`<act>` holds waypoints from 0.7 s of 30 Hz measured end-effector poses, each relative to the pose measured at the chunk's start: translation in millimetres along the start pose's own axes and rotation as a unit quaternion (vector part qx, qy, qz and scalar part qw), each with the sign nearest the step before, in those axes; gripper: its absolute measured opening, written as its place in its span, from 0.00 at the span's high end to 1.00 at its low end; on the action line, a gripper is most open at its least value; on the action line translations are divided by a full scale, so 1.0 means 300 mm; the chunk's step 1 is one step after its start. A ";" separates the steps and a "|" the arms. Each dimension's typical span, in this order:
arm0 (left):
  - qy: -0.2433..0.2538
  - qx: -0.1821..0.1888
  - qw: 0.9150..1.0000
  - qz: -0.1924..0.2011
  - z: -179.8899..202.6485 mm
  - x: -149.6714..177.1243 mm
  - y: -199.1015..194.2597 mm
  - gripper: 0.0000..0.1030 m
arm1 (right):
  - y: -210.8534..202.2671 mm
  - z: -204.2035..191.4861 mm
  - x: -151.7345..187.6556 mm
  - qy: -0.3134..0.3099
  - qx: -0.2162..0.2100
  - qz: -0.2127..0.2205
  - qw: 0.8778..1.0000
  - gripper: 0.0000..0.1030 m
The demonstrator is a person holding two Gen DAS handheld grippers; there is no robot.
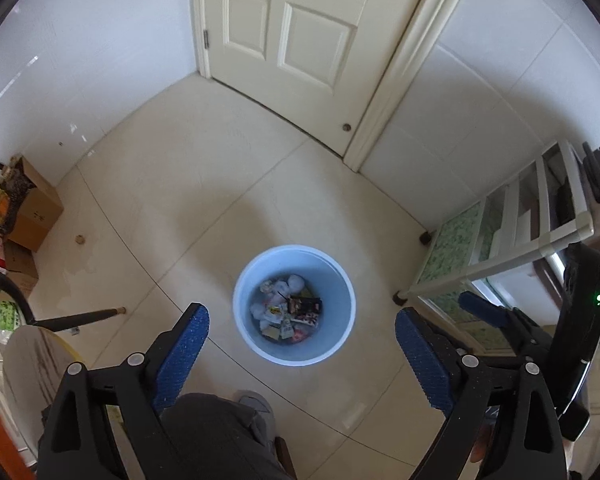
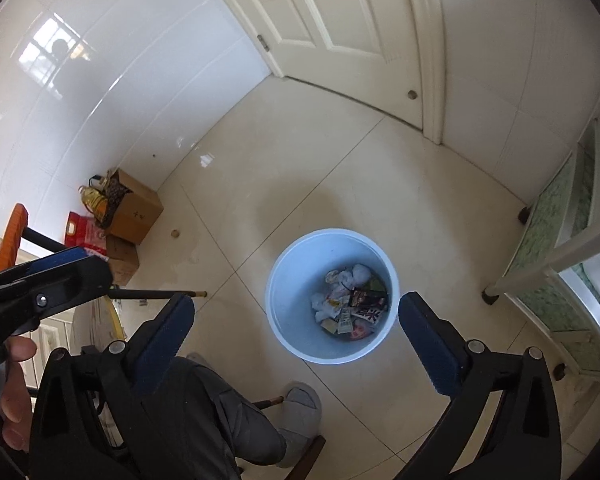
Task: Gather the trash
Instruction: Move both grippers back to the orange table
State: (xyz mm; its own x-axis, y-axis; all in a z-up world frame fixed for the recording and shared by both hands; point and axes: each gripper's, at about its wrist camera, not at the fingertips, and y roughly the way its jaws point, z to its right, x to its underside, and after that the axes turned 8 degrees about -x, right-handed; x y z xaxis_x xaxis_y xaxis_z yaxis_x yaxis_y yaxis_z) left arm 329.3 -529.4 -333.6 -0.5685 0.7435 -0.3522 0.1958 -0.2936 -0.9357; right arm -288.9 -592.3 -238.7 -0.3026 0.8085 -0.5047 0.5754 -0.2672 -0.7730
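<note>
Both grippers, left [image 1: 302, 350] and right [image 2: 296, 334], hang spread and empty above the bin [image 1: 244, 320] of trash [image 1: 288, 312].

Bin [image 1: 260, 280] mouth unobstructed; shelf [image 1: 500, 248] near right.

A home, tiled floor [image 1: 204, 168] and walls; by the panelled door [image 1: 284, 32] sit boxes [image 1: 34, 208], an oil bottle [image 2: 94, 200], a shelf [image 1: 500, 240].
</note>
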 end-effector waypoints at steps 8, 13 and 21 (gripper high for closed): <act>-0.026 -0.020 0.996 0.086 0.003 0.180 -0.428 0.08 | -0.147 -0.191 -0.033 -0.036 -0.007 0.049 0.998 0.00; -0.059 -0.035 0.988 0.140 -0.053 0.341 -0.688 0.05 | -0.249 -0.365 -0.040 -0.071 -0.018 0.082 0.994 0.00; -0.119 -0.063 0.970 0.203 -0.152 0.636 -1.039 0.04 | -0.365 -0.669 -0.018 -0.138 -0.045 0.114 0.983 0.00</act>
State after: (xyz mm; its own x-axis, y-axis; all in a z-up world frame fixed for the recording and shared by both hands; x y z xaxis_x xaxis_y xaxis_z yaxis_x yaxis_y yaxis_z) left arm 196.3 -268.6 -110.1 -0.5901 0.4178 -0.6908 0.5288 -0.4466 -0.7218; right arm -197.7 -462.2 -74.1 -0.3452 0.5562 -0.7560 0.7129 -0.3685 -0.5966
